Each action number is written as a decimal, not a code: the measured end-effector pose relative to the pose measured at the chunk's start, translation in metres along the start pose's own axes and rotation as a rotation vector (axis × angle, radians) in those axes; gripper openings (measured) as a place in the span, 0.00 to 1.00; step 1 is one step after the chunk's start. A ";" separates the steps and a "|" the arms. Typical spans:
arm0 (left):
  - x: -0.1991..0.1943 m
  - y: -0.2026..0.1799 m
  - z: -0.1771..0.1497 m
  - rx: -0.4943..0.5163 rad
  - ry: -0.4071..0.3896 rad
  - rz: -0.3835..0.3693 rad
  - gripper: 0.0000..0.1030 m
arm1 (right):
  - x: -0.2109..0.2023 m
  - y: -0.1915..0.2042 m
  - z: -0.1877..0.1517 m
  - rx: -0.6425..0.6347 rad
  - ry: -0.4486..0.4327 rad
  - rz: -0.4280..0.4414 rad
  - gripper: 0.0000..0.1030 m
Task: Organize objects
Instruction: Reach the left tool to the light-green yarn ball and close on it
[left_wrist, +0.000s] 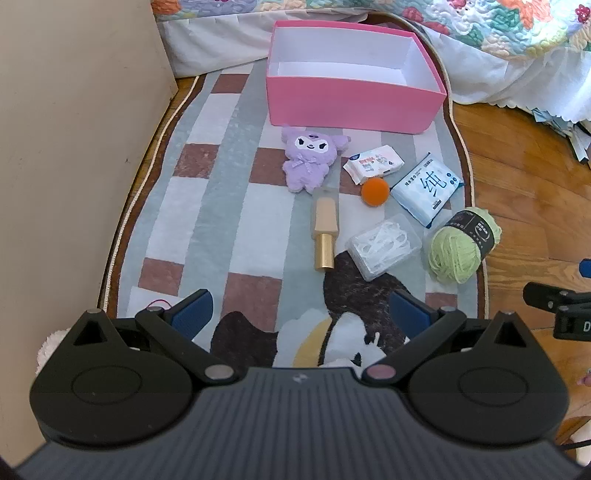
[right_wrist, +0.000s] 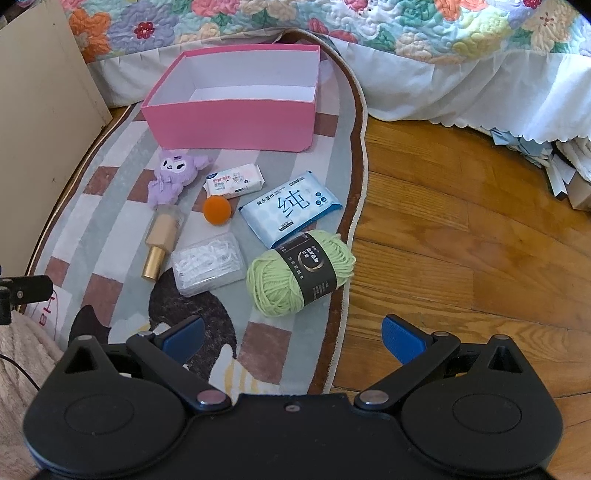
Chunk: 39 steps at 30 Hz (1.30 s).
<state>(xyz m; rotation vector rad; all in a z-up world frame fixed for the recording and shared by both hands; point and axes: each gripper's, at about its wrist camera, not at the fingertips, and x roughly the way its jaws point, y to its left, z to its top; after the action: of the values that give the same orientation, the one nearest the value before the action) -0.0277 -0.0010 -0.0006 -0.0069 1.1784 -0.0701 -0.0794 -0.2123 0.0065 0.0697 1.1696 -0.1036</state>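
Observation:
An empty pink box (left_wrist: 351, 107) (right_wrist: 229, 125) stands at the far end of the rug. In front of it lie a purple plush toy (left_wrist: 308, 162) (right_wrist: 173, 177), a small wipes pack (left_wrist: 373, 164) (right_wrist: 234, 181), an orange ball (left_wrist: 375, 191) (right_wrist: 217, 209), a blue-white wipes pack (left_wrist: 426, 194) (right_wrist: 290, 206), a beige bottle with a gold cap (left_wrist: 325, 229) (right_wrist: 160, 240), a clear floss-pick box (left_wrist: 384, 245) (right_wrist: 207, 262) and green yarn (left_wrist: 461, 245) (right_wrist: 299, 273). My left gripper (left_wrist: 301, 315) and right gripper (right_wrist: 291, 338) hover open and empty, short of the objects.
A patterned rug (left_wrist: 221, 206) (right_wrist: 110, 229) lies on a wooden floor (right_wrist: 461, 240). A beige panel (left_wrist: 74, 147) stands to the left. A bed with a floral quilt (right_wrist: 332, 26) and white skirt runs along the back. Papers (right_wrist: 554, 158) lie under the bed at right.

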 end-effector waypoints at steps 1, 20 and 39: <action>-0.001 -0.002 -0.001 0.000 -0.002 -0.003 1.00 | 0.000 0.000 0.000 -0.002 0.000 0.000 1.00; 0.016 -0.082 0.040 0.181 -0.082 -0.178 1.00 | -0.035 -0.023 -0.002 -0.416 -0.382 0.142 0.99; 0.145 -0.114 0.013 0.044 0.001 -0.423 0.88 | 0.117 -0.048 -0.012 -0.535 -0.314 0.248 0.96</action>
<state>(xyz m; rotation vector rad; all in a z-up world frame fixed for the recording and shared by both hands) 0.0339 -0.1236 -0.1245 -0.2178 1.1608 -0.4685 -0.0508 -0.2635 -0.1063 -0.2656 0.8353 0.4053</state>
